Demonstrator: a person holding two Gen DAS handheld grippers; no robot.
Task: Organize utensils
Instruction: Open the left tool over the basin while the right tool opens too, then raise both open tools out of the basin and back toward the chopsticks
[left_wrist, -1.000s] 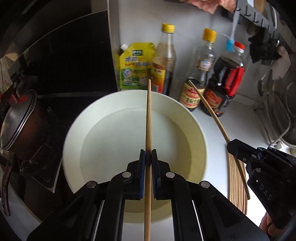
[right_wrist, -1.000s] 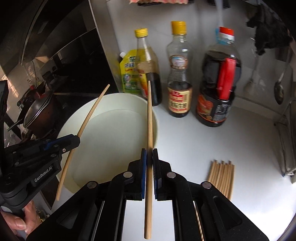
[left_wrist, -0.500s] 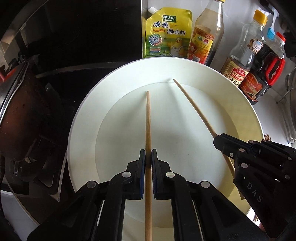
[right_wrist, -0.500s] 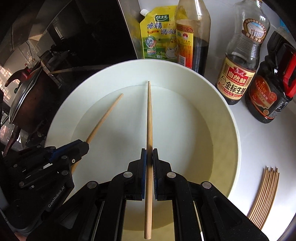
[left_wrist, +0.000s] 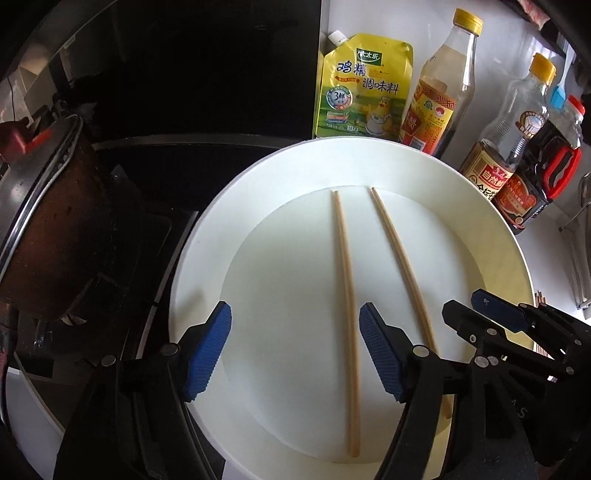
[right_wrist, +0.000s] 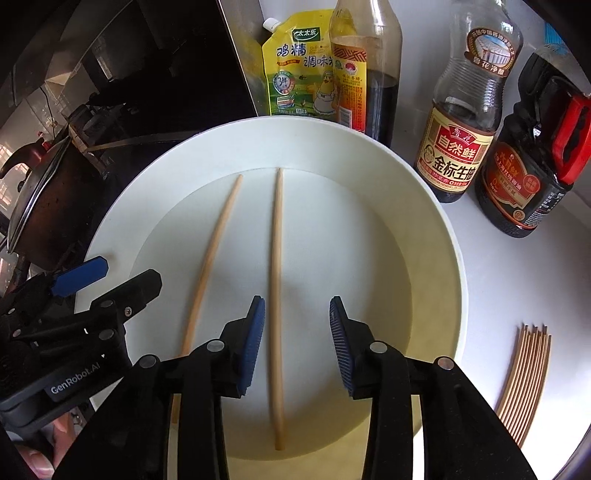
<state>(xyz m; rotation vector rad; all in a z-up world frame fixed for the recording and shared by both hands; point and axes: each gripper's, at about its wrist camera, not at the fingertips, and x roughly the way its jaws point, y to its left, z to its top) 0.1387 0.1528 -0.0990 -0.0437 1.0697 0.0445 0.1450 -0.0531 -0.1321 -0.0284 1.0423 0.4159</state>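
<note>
Your left gripper (left_wrist: 295, 354) and right gripper (right_wrist: 297, 343) are both opening with nothing pinched, so the two chopsticks (left_wrist: 345, 266) (right_wrist: 275, 295) lie loose side by side in the white basin (right_wrist: 436, 229), likely staged there as a pair.

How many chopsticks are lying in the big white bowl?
2. The left chopstick and the right chopstick lie side by side on the bowl's bottom. More sit bundled on the counter outside.
</note>
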